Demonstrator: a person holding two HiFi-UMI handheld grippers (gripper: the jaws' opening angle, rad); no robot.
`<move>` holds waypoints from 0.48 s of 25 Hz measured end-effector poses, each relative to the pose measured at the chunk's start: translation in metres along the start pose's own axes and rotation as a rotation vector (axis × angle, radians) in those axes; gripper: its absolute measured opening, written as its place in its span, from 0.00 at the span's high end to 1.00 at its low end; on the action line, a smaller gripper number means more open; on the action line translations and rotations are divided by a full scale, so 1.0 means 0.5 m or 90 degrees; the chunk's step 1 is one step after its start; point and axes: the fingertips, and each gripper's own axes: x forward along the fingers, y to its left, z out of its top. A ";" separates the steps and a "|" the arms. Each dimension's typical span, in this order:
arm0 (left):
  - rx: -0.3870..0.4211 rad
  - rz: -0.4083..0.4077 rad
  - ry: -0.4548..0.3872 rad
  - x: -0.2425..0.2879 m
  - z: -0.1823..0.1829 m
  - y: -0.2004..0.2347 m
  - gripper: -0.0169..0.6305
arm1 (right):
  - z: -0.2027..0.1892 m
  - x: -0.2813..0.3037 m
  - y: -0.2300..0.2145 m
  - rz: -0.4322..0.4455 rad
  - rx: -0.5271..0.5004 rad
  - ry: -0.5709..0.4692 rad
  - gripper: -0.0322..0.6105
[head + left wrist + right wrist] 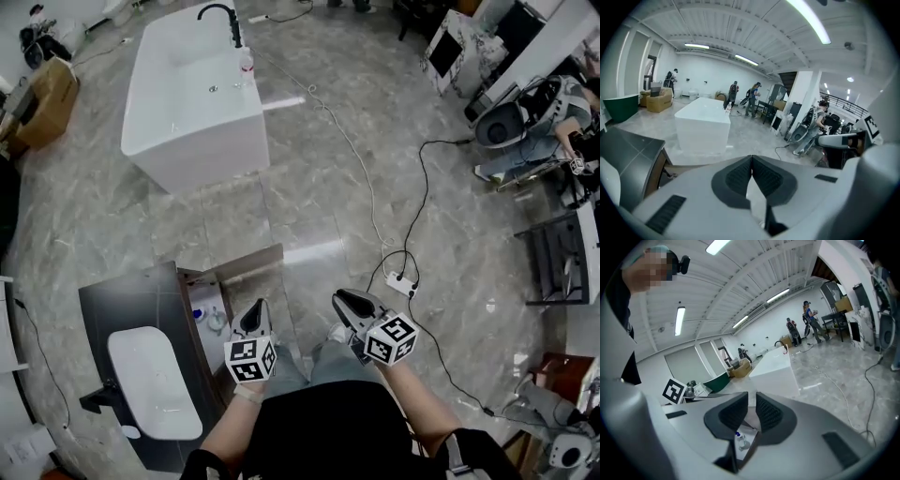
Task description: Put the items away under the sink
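The dark vanity [127, 305] with its white basin [155, 380] stands at the lower left of the head view. Beside it the cabinet under the sink is open, and small items [214, 321] lie on its pale shelf. My left gripper [260, 306] is raised above that shelf, shut and empty; its pads meet in the left gripper view [751, 157]. My right gripper [339, 298] hangs beside it, to the right. A narrow gap stands between its pads [752, 394], with nothing in it. Below the jaws a small bottle with a blue cap [739, 440] shows on the shelf.
The cabinet's brown door [246, 263] stands open toward the marble floor. A white freestanding bathtub [192, 94] with a black tap is farther off. A power strip [401, 283] and cables lie to the right. A cardboard box [45, 98] sits at the upper left. People stand far off.
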 end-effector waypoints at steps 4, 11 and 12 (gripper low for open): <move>0.023 -0.051 -0.046 -0.035 0.067 -0.038 0.94 | 0.061 -0.062 0.027 -0.016 -0.012 -0.046 0.85; 0.018 -0.152 -0.118 -0.092 0.169 -0.097 0.94 | 0.161 -0.135 0.079 -0.039 -0.042 -0.120 0.85; 0.023 -0.163 -0.122 -0.096 0.177 -0.108 0.94 | 0.170 -0.145 0.083 -0.042 -0.045 -0.131 0.85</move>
